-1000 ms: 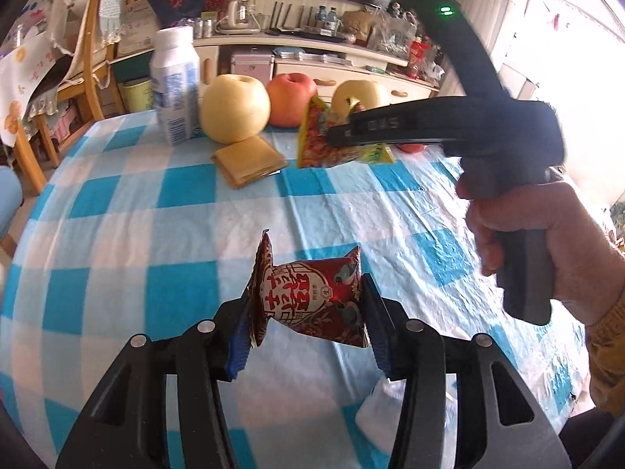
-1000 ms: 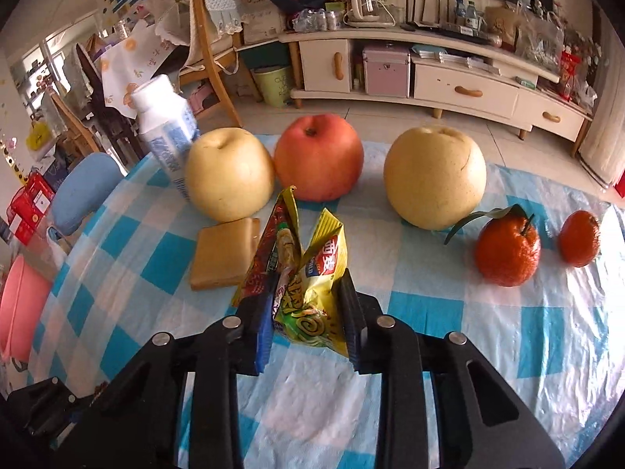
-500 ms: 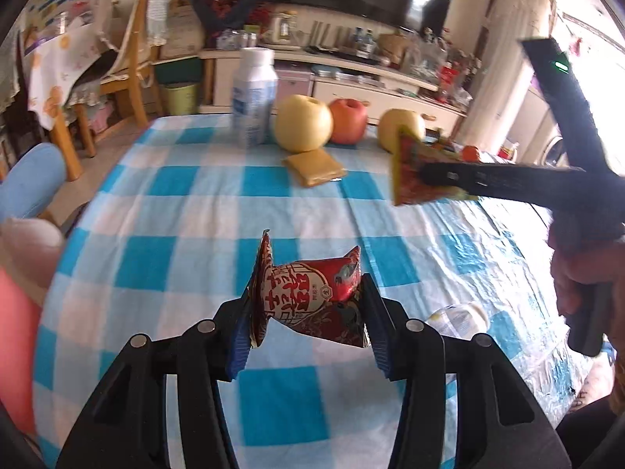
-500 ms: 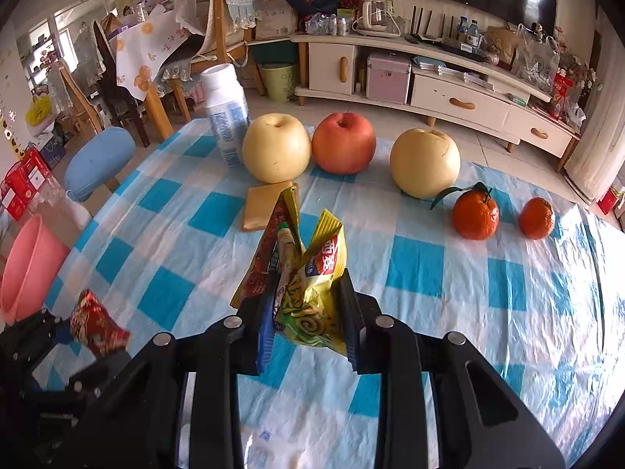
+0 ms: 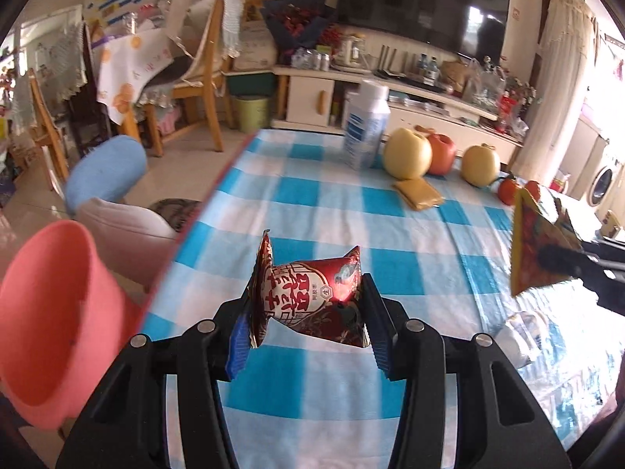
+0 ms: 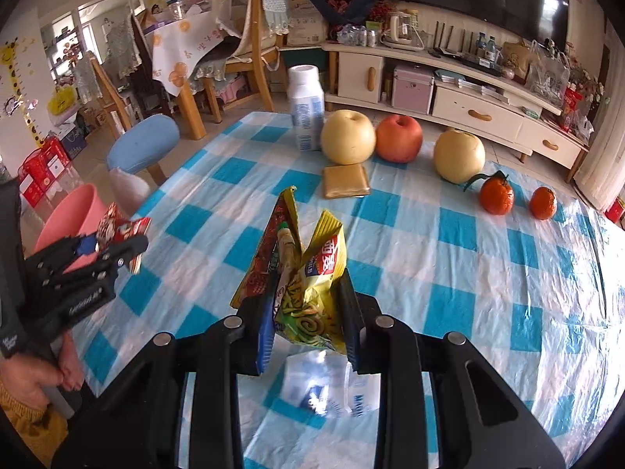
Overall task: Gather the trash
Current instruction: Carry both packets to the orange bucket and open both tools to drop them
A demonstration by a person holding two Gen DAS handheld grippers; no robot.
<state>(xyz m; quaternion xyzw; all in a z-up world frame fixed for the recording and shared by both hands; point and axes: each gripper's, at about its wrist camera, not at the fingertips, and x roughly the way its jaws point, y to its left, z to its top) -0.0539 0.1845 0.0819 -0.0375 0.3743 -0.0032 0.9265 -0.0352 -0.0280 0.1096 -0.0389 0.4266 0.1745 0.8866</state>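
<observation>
Two crumpled wrappers, left claw (image 5: 306, 326) pinching red foil packet (image 5: 312, 301), right claw (image 6: 306, 322) pinching yellow snack bag (image 6: 304, 293)

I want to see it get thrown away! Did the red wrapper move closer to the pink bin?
Yes. The red wrapper, in the left gripper, moved from mid-table toward the table's left edge, beside the pink bin.

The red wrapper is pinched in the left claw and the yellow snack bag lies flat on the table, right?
Not quite. The red wrapper is in the left claw, but the yellow snack bag is pinched in the right claw, off the table, as the right wrist view shows.
</observation>
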